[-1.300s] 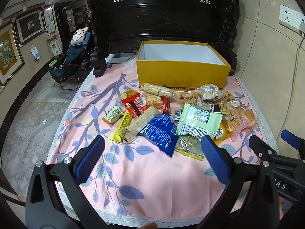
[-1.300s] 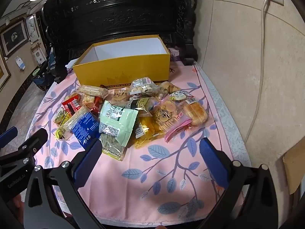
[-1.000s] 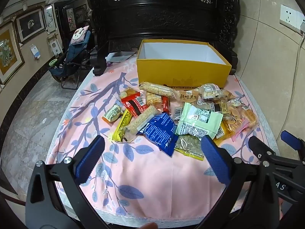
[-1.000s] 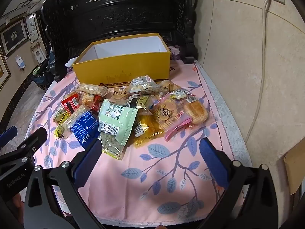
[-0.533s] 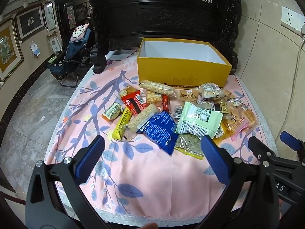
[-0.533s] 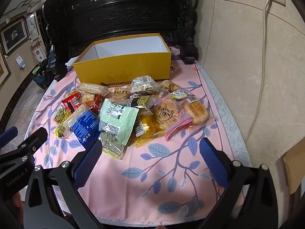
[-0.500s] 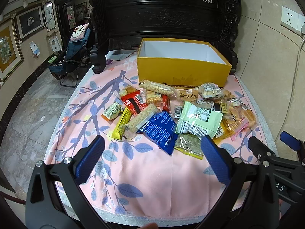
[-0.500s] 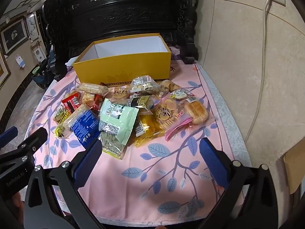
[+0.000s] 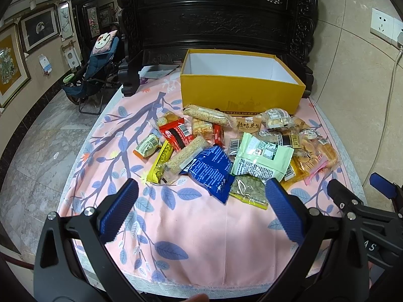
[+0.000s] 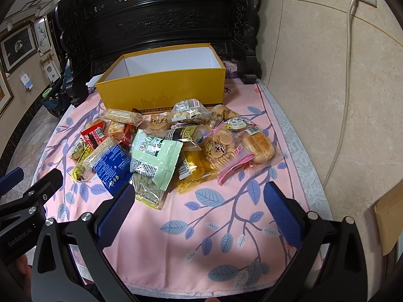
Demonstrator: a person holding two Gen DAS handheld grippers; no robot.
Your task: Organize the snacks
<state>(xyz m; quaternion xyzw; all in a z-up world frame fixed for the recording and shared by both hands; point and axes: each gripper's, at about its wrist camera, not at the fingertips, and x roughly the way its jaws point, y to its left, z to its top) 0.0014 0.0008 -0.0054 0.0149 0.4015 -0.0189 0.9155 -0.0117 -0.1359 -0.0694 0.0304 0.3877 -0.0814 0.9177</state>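
Observation:
A pile of wrapped snacks lies on the pink leaf-print cloth (image 9: pixel 191 229) in front of an open, empty yellow box (image 9: pixel 241 93). It includes a blue packet (image 9: pixel 210 170), a pale green packet (image 9: pixel 262 159), a red packet (image 9: pixel 177 136) and a sesame bar (image 9: pixel 186 154). The box (image 10: pixel 163 88), green packet (image 10: pixel 155 158) and a cracker bag (image 10: pixel 219 148) also show in the right wrist view. My left gripper (image 9: pixel 201 211) is open and empty, near the table's front edge. My right gripper (image 10: pixel 199 214) is open and empty, beside it on the right.
A dark carved wooden cabinet (image 9: pixel 214 25) stands behind the box. A tiled wall (image 10: pixel 327 75) with a socket and hanging cable (image 10: pixel 345 75) runs along the right side. A folding chair (image 9: pixel 95 75) stands on the floor at the left. A cardboard piece (image 10: pixel 388 216) leans at the right.
Both grippers have shifted very slightly; the snacks and box have not moved.

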